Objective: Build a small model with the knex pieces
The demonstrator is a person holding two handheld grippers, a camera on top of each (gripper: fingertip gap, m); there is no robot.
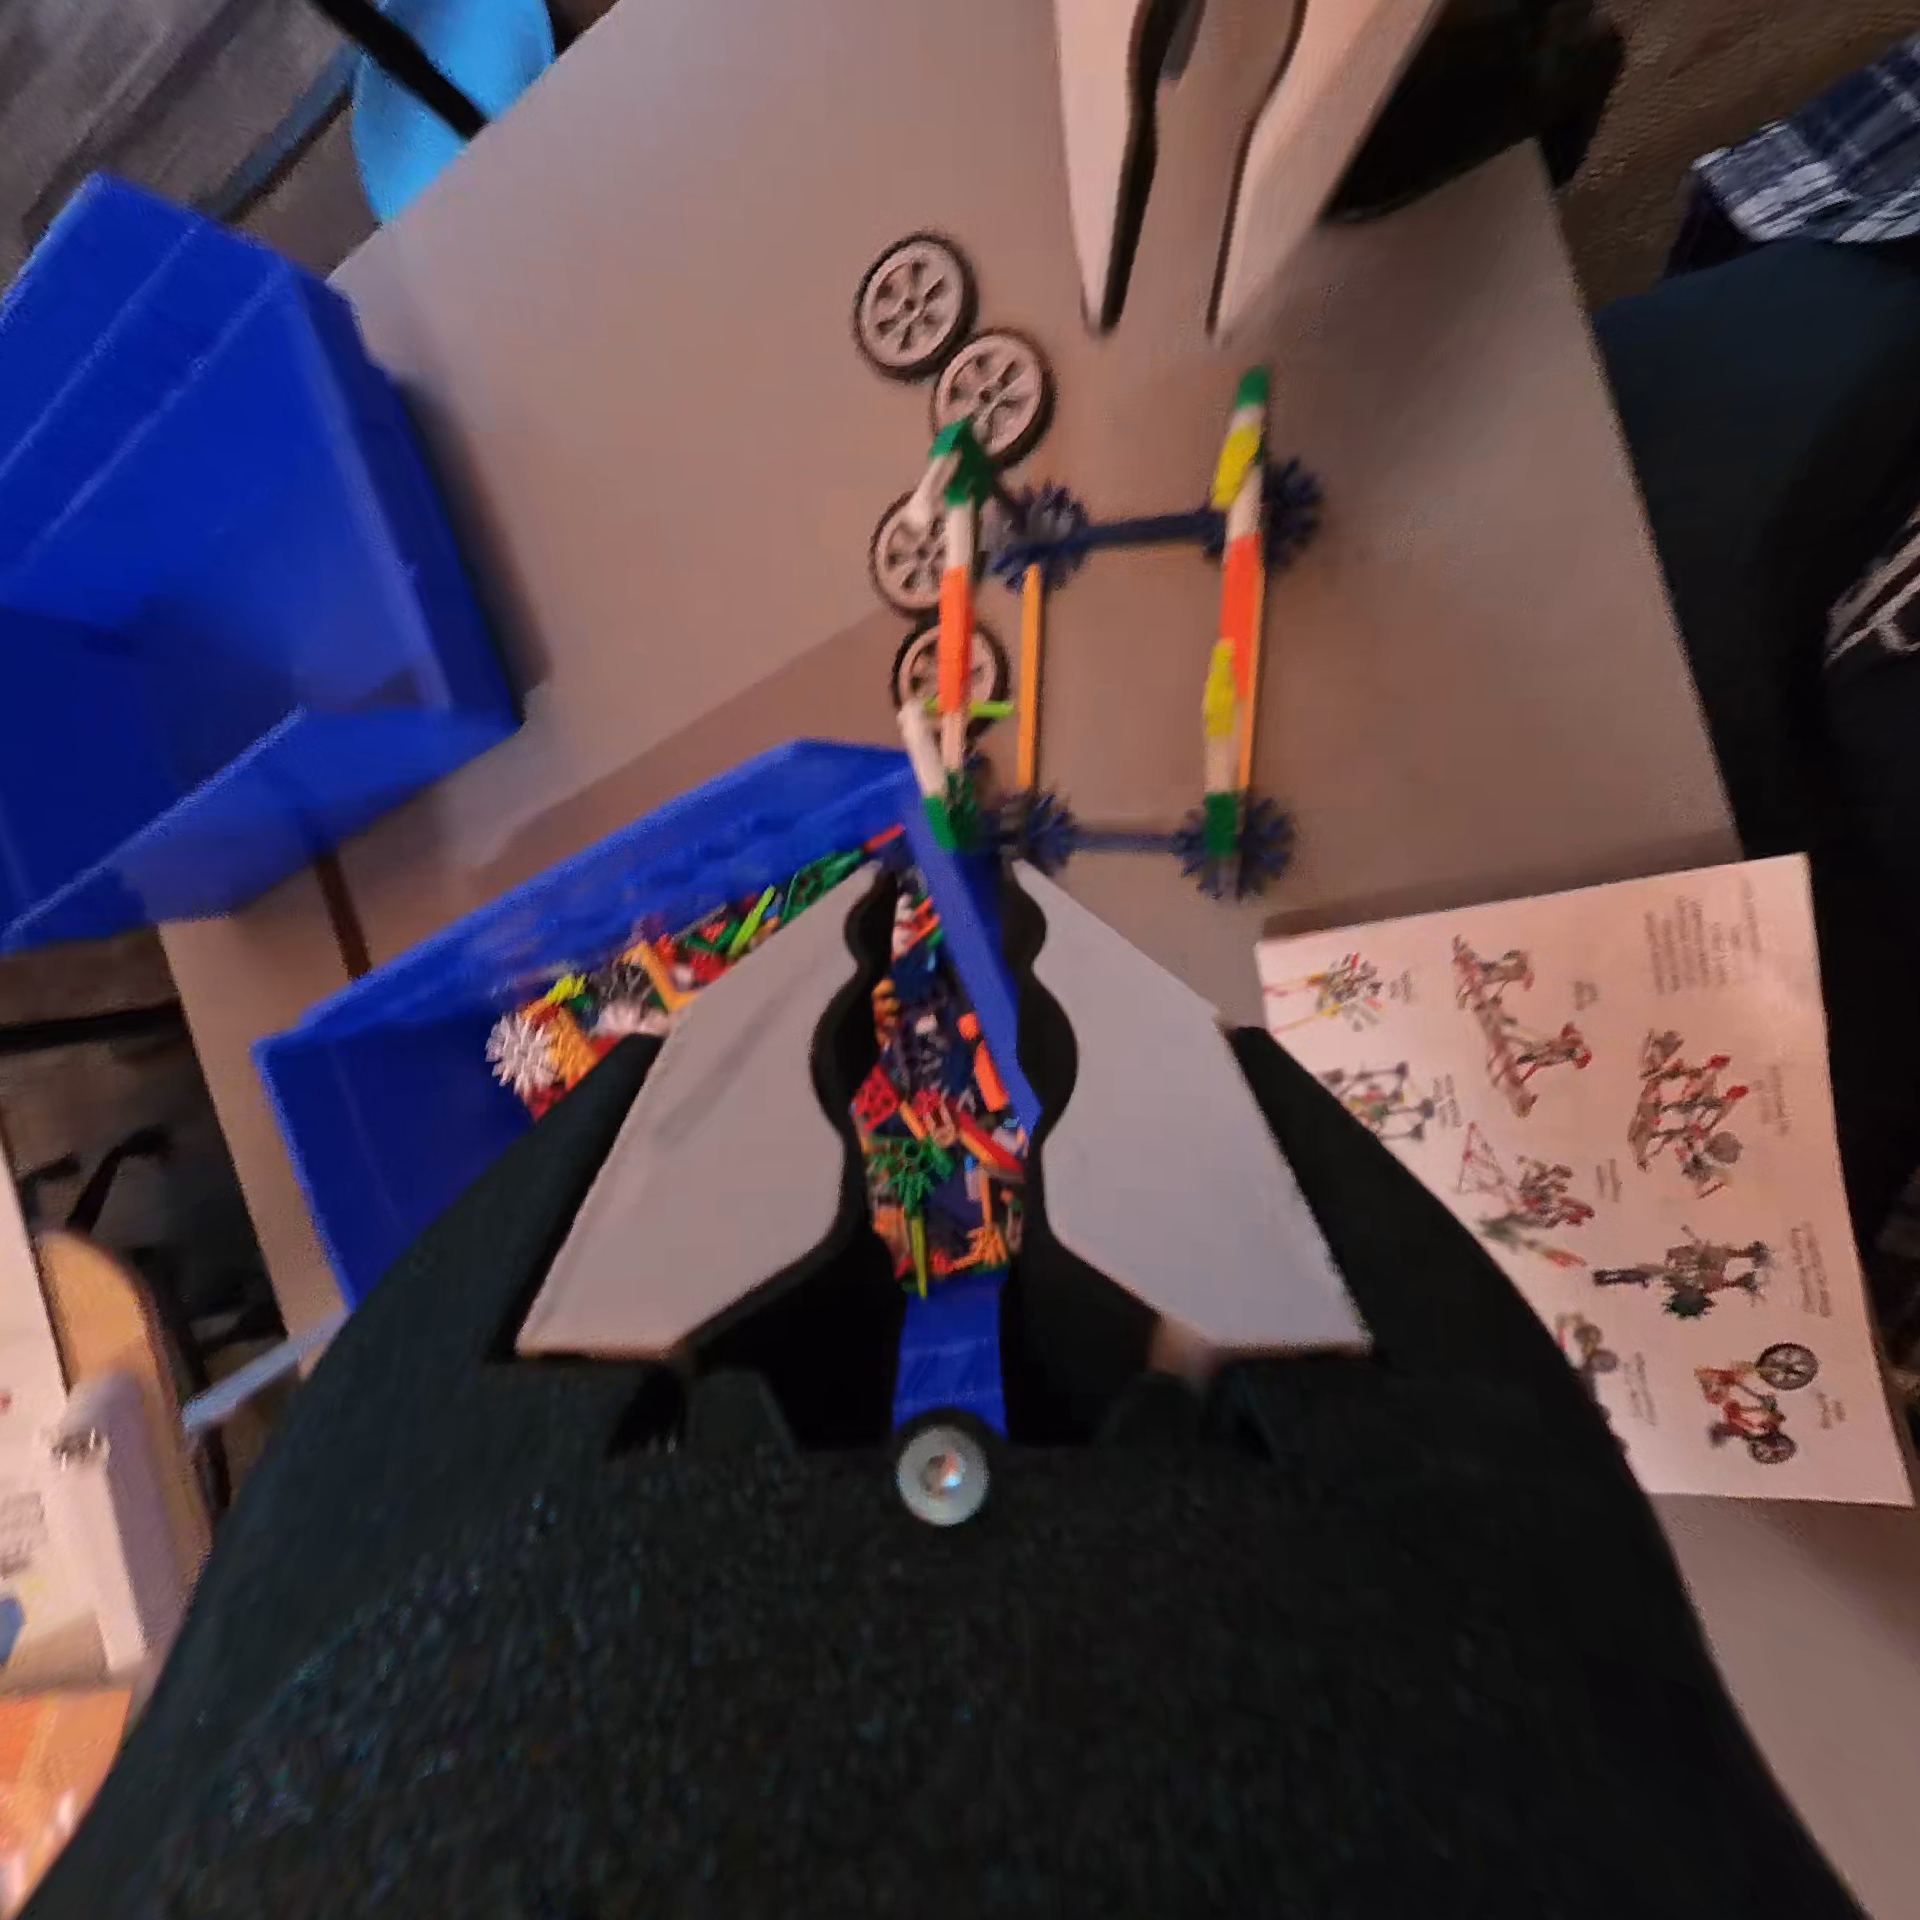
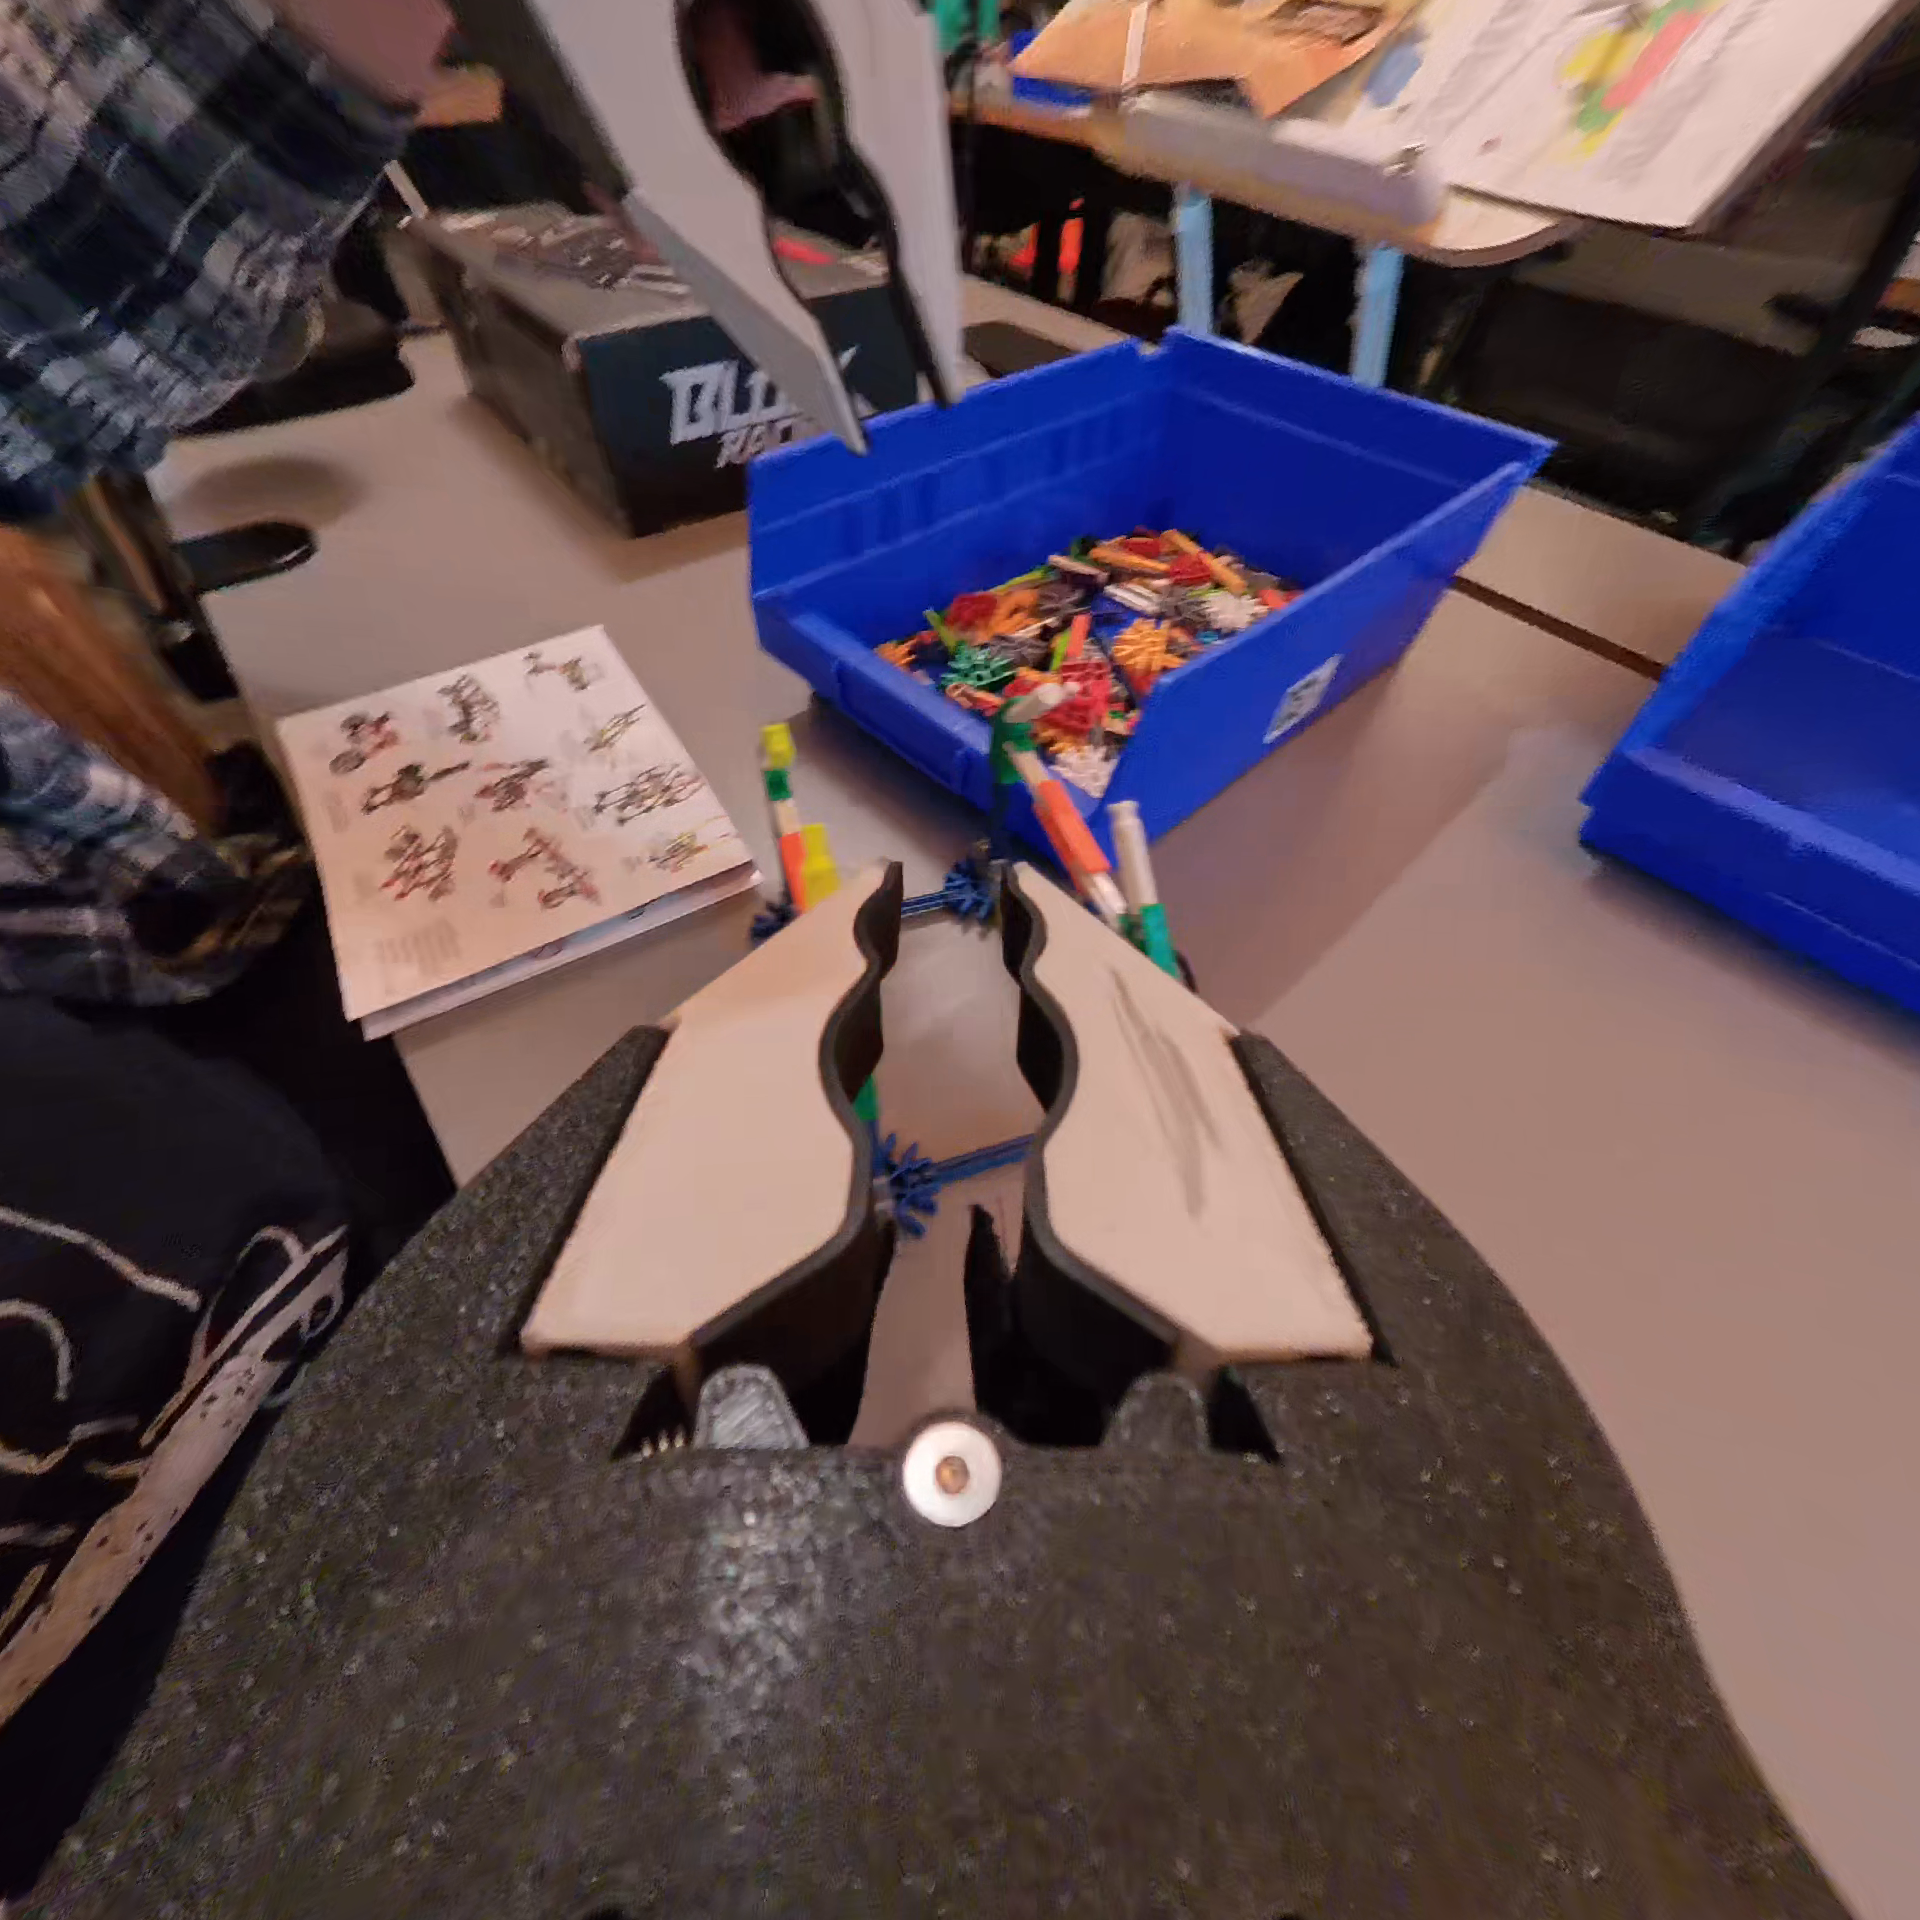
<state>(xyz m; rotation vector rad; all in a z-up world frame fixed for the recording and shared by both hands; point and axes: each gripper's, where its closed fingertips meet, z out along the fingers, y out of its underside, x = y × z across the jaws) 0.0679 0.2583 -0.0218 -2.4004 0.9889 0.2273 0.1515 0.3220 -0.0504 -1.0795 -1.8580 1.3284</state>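
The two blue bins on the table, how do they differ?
The near blue bin holds a heap of colourful construction pieces; the far blue bin, set apart to its right, shows no contents. The near bin is wholly in view, the far one cut off. Both are blue plastic.

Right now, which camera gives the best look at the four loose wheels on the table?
The left wrist view. It looks down on the wheels, showing four grey spoked discs in a row beside the rod frame, two partly covered by it. The right wrist view shows none of them; the right gripper hides that spot.
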